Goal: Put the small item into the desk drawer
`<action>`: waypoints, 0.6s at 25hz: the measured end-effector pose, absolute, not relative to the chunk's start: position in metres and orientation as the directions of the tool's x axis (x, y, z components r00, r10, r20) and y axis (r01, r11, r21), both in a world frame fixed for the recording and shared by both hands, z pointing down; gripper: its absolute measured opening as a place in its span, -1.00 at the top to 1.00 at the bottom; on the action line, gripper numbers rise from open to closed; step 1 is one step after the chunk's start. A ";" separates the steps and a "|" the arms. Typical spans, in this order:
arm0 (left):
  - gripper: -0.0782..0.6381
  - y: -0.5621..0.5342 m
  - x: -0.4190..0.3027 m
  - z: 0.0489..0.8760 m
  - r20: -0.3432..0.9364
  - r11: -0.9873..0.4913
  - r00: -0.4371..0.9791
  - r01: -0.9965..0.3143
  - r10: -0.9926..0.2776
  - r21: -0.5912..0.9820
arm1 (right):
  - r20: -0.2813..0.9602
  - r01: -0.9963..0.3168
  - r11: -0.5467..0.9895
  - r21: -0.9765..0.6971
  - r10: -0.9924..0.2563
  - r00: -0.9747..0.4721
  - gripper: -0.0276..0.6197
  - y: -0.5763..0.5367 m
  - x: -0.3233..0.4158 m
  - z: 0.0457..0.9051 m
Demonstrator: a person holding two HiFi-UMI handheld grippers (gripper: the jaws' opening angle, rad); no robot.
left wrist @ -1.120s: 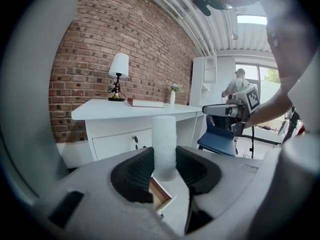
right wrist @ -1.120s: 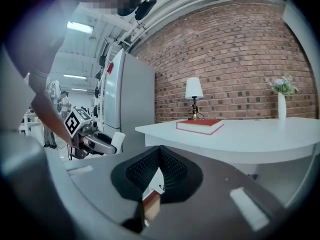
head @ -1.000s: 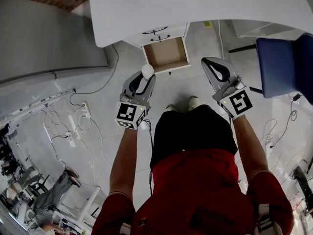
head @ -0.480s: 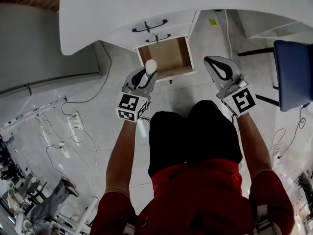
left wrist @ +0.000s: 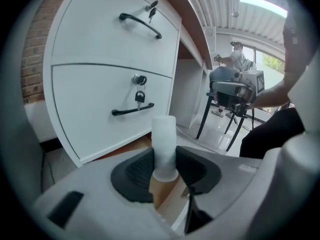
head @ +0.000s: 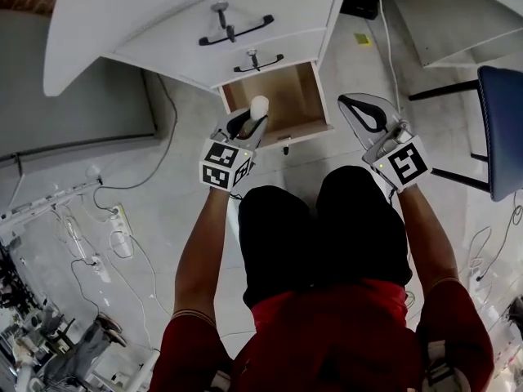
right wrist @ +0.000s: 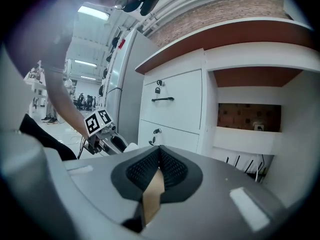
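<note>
The small item (head: 259,104) is a white, cylinder-shaped piece. My left gripper (head: 252,119) is shut on its lower part, and it stands upright above the jaws. In the left gripper view the item (left wrist: 164,141) sits squeezed between the black pads. It hangs over the near part of the open bottom drawer (head: 290,92), whose inside is bare brown wood. To the right of the drawer my right gripper (head: 353,104) is held level with it. Its jaws are shut with nothing between them, and the pads of this right gripper (right wrist: 159,156) meet at the tip.
Two closed white drawers (head: 233,31) with black handles and keys sit above the open one, under the white desk top. A blue chair (head: 502,129) stands at the right. Cables and a power strip (head: 118,219) lie on the floor at the left.
My left gripper has carried the white item forward, from short of the drawer front to over the open drawer. The desk has come closer in view, and the right gripper stays beside the drawer.
</note>
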State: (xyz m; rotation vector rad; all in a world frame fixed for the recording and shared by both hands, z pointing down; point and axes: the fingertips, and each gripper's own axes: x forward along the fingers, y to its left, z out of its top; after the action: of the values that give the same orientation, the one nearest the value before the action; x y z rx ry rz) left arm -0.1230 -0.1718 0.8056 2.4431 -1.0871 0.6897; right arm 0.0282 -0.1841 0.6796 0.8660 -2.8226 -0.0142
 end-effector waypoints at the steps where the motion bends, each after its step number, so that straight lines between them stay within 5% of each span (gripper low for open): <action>1: 0.40 -0.175 -0.123 0.814 0.580 -0.631 0.582 -0.762 -0.569 0.145 | 0.182 -0.551 0.832 0.068 -0.553 -0.813 0.89 -0.185 0.029 0.688; 15: 0.39 -0.211 -0.103 0.917 0.769 -0.703 0.534 -0.694 -0.353 0.159 | 0.179 -0.494 0.864 0.092 -0.503 -0.846 0.89 -0.198 0.035 0.759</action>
State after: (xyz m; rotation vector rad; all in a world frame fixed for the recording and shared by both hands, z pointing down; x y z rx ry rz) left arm -0.1033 -0.2111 0.9167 2.3245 -0.8517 1.0197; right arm 0.0346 -0.1979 0.7588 0.7675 -2.8414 -0.0627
